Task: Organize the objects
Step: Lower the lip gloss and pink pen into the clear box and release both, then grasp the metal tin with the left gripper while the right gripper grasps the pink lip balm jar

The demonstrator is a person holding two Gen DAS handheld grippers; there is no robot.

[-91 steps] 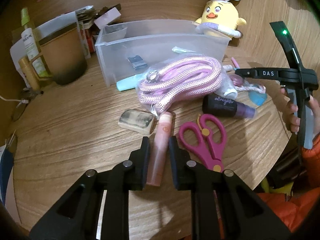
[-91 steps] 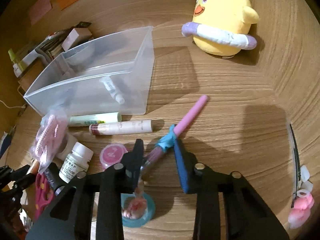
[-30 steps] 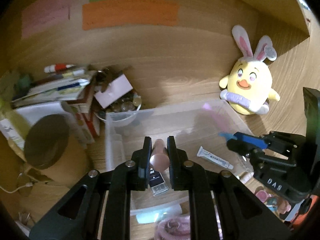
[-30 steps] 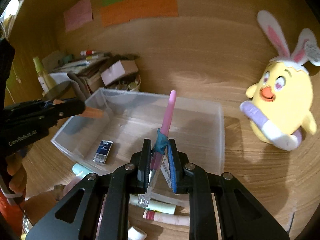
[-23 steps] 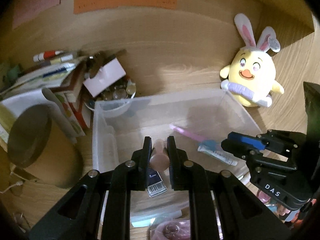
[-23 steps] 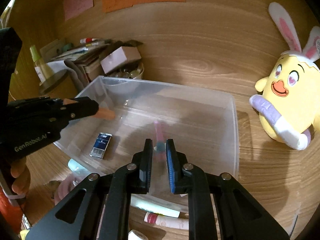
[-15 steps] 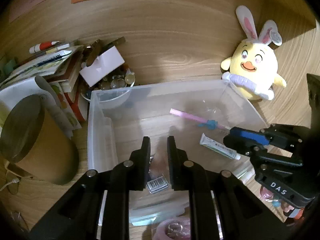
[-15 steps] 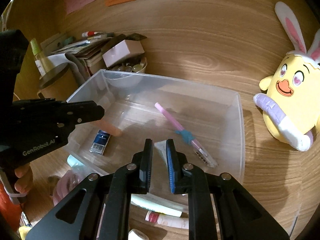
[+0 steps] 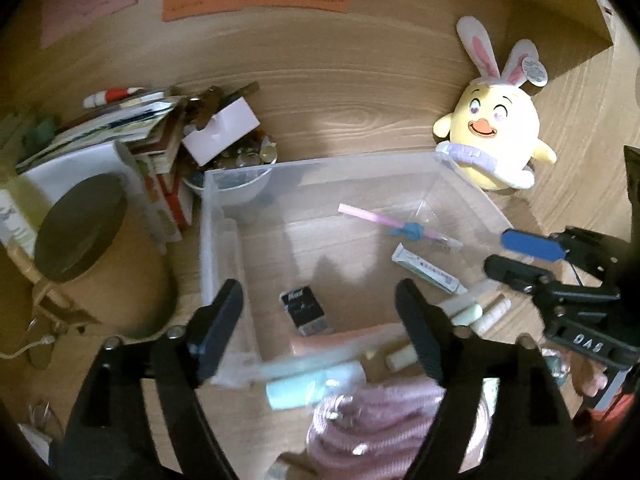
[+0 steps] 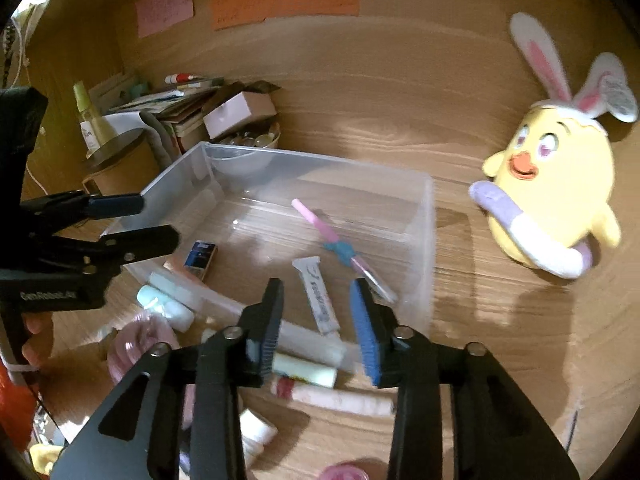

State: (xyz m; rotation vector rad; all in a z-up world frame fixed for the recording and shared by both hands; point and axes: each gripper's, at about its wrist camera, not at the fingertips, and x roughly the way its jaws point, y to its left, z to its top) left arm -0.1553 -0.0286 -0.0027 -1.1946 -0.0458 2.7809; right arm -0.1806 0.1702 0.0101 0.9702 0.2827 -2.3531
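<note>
A clear plastic bin (image 9: 320, 160) stands on the wooden desk. A pink pen with a blue clip (image 9: 384, 224), a white tube (image 9: 428, 270), a small dark card (image 9: 306, 310) and a peach lip-gloss tube (image 9: 344, 340) lie in it. Above the bin's near wall my left gripper (image 9: 318, 304) has its jaws opening wide, nothing between them. My right gripper (image 10: 316, 300) hangs over the bin's near right corner, jaws opening, empty, with the white tube (image 10: 318, 296) lying below. Each gripper shows in the other's view: right gripper (image 9: 508, 254), left gripper (image 10: 156, 222).
A yellow plush chick (image 9: 492, 136) sits right of the bin. To the left are a brown lidded canister (image 9: 80, 240), stacked books (image 9: 132, 128) and a bowl of trinkets (image 9: 240, 160). In front lie a bagged pink rope (image 9: 380, 432), a mint tube (image 9: 312, 384) and several other tubes.
The right gripper let the pink pen fall into the bin and the left let go of the peach tube there. Both pairs of jaws have since spread apart.
</note>
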